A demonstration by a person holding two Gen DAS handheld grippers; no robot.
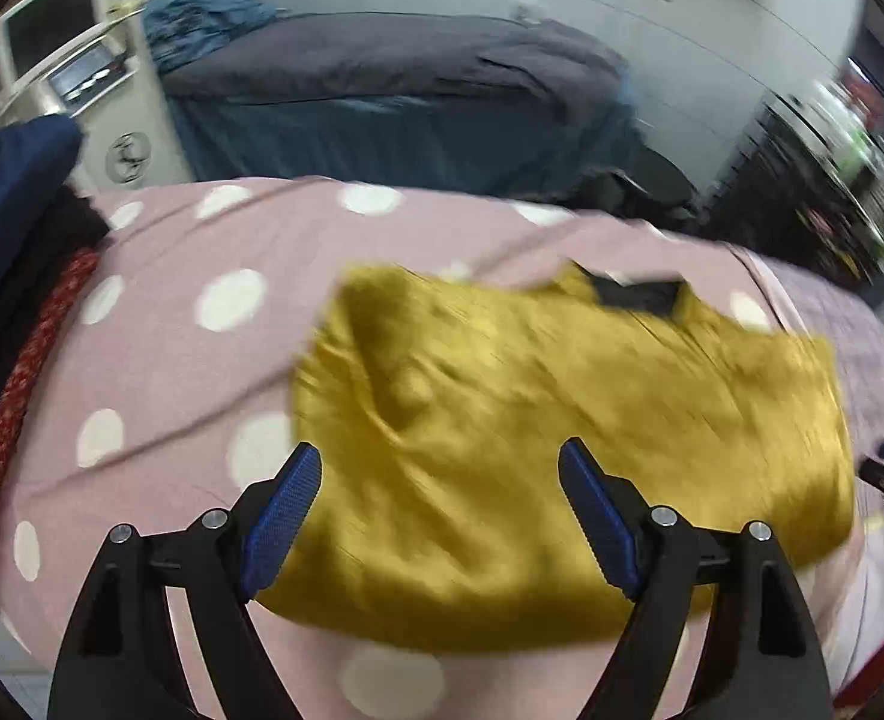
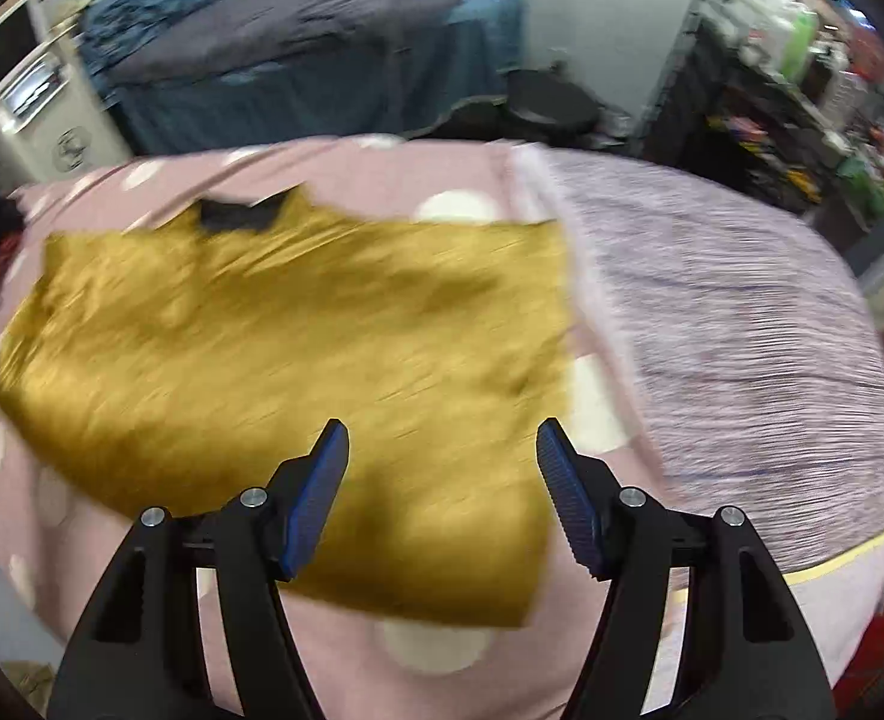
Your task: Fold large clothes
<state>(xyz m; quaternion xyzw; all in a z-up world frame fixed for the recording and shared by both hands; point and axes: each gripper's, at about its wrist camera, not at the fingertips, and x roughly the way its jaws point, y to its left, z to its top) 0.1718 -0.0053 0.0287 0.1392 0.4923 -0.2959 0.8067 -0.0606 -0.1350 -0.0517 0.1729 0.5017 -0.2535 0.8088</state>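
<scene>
Surface: pink bedspread with white dots (image 1: 159, 354), spread over a bed; second bed in grey-blue covers (image 1: 381, 66) behind, cluttered shelving (image 2: 802, 90) at far right.
Garment: mustard-yellow top (image 1: 562, 420), lying flat on the bedspread, already folded to a rough rectangle; dark neck label (image 1: 640, 295) at the far edge (both views motion-blurred, so fine creases not readable).
Condition: satiny sheen, a few soft ridges across the upper layer, near edge fairly straight, right edge square in the right wrist view.
Left gripper (image 1: 438, 504): jaws wide apart, nothing between the blue pads, hovering over the near left part of the garment.
Right gripper (image 2: 442, 480): jaws likewise parted and empty, over the near right part.
Step in hand: judged a release after a fold laid down; cloth free of both tools.
Next move: likely a fresh pinch on one side edge for a further fold, or smoothing; calls for catching all layers together.
Neighbours: dark and red-patterned clothes (image 1: 15, 384) piled at left; lilac striped cloth (image 2: 742, 324) at right.
</scene>
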